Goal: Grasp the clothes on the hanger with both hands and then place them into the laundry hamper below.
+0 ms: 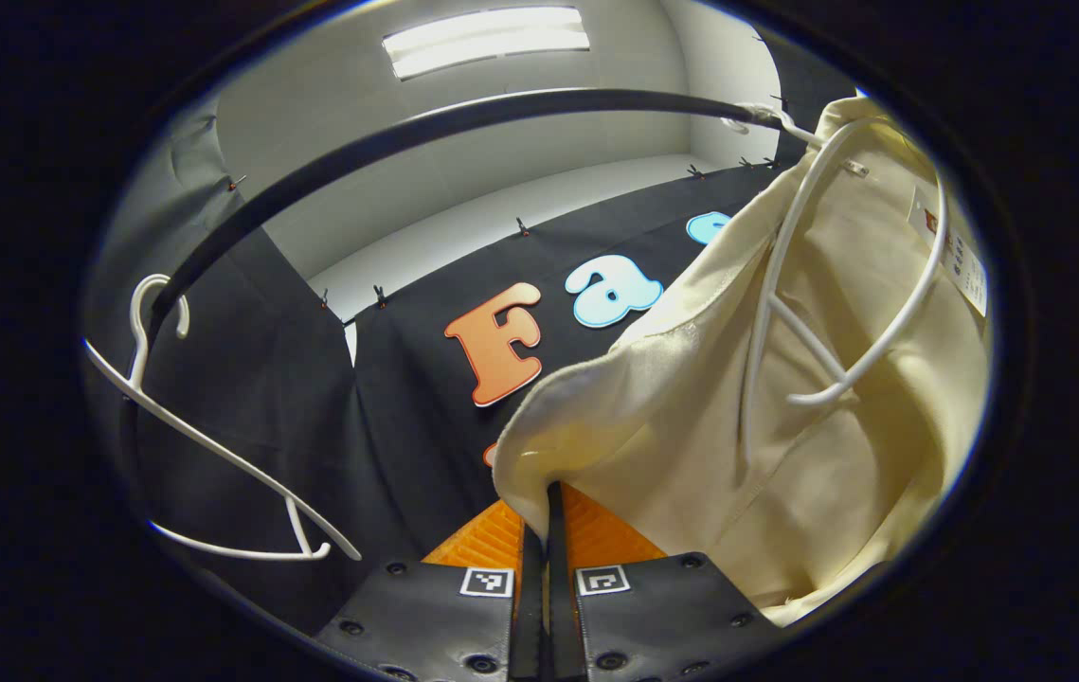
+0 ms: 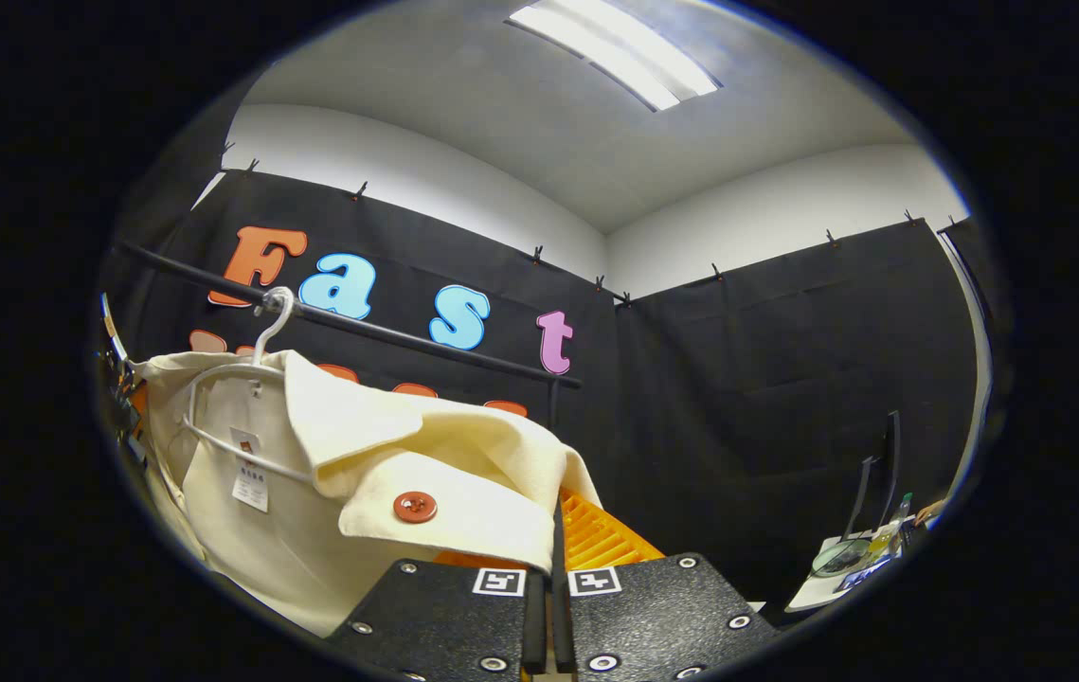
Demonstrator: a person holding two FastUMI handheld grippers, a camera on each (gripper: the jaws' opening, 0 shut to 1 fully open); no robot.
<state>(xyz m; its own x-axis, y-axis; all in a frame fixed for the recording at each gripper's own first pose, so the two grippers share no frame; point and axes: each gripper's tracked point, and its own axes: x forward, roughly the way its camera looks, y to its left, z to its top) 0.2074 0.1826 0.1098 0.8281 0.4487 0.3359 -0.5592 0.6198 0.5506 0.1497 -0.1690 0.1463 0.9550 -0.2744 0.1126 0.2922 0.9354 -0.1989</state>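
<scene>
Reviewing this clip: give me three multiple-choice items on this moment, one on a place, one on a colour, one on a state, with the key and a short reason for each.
1. Where does the cream garment hang?
A. on a white hanger on the black rail
B. on a wall hook
C. over a chair

2. What colour is the button on the garment?
A. blue
B. orange-red
C. white

3. How is the left gripper?
A. wide open, clear of the cloth
B. closed on the garment's edge
C. closed on the bare hanger

Key: A, the hanger hooks over the rail; B, it reads orange-red against the cream; C is wrong, B is right, since both fingers pinch the cloth.
</scene>
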